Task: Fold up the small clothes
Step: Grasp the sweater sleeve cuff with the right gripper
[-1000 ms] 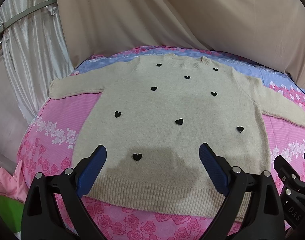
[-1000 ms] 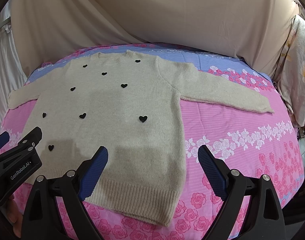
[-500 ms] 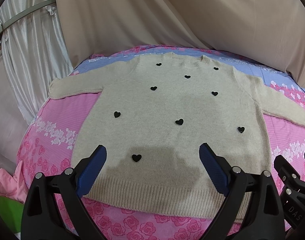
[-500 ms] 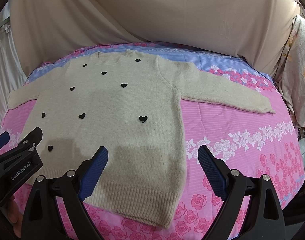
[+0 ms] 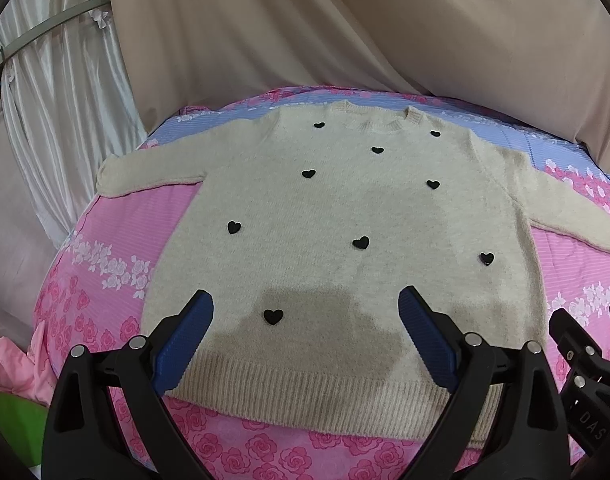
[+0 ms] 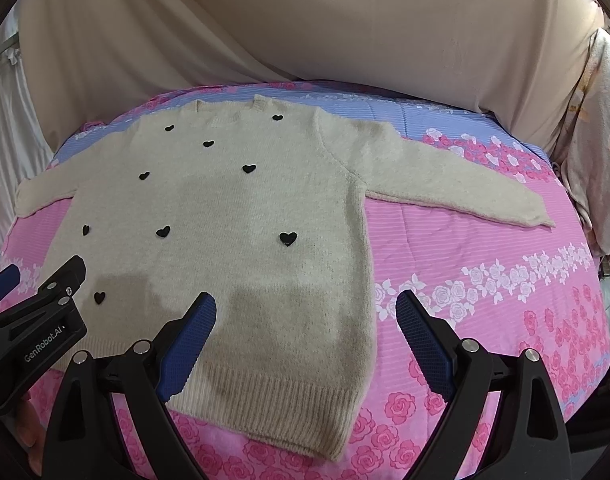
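A cream sweater (image 5: 345, 240) lay flat across the frame centre on the pink bedspread (image 5: 105, 264). Both the left gripper (image 5: 305, 320) and right gripper (image 6: 305, 320) hovered released, empty, over its hem at lower frame.

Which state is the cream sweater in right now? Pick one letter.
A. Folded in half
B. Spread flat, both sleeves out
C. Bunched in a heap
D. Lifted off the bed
B: the sweater lies flat on the pink floral bedsheet, sleeves stretched to either side, neither gripper touching it.
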